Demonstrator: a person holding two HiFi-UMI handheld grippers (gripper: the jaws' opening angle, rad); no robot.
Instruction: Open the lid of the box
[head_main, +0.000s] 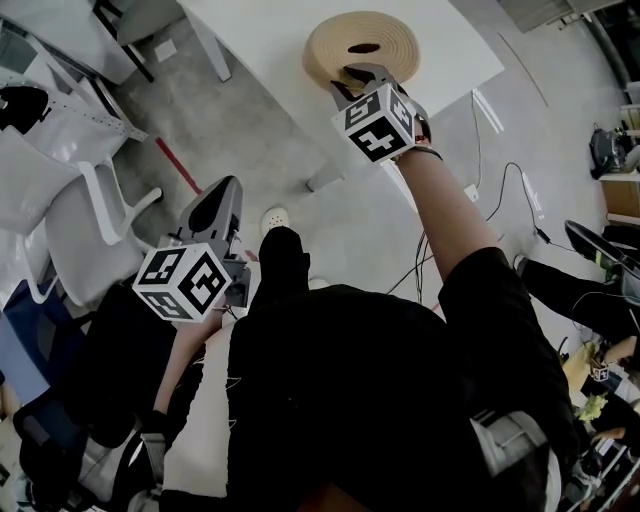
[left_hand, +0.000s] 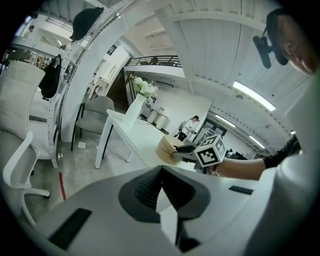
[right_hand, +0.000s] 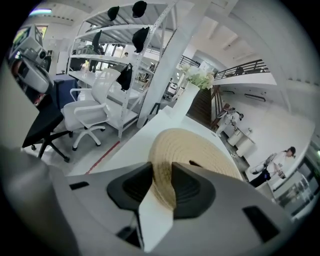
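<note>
Presently on record: one round woven box, straw-coloured, built of coiled rings that run in bands out from the centre. Its lid is a shallow dome with a dark oval slot near the middle. The side wall is short and of the same weave; the seam between lid and base cannot be made out. Location: upper centre of the head view, on the white bench, close to the bench's near edge.

Right claw: reaches to the box's near rim, at the lower edge of the disc in the head view. In the right gripper view the woven rim fills the gap between the two dark pads, so the claw is clenched on the lid's edge. Marker cube sits just behind it, arm extended.

Left claw: held at the lower left of the head view, over the floor, well apart from the box. Its jaws are closed together with nothing between them.
</note>
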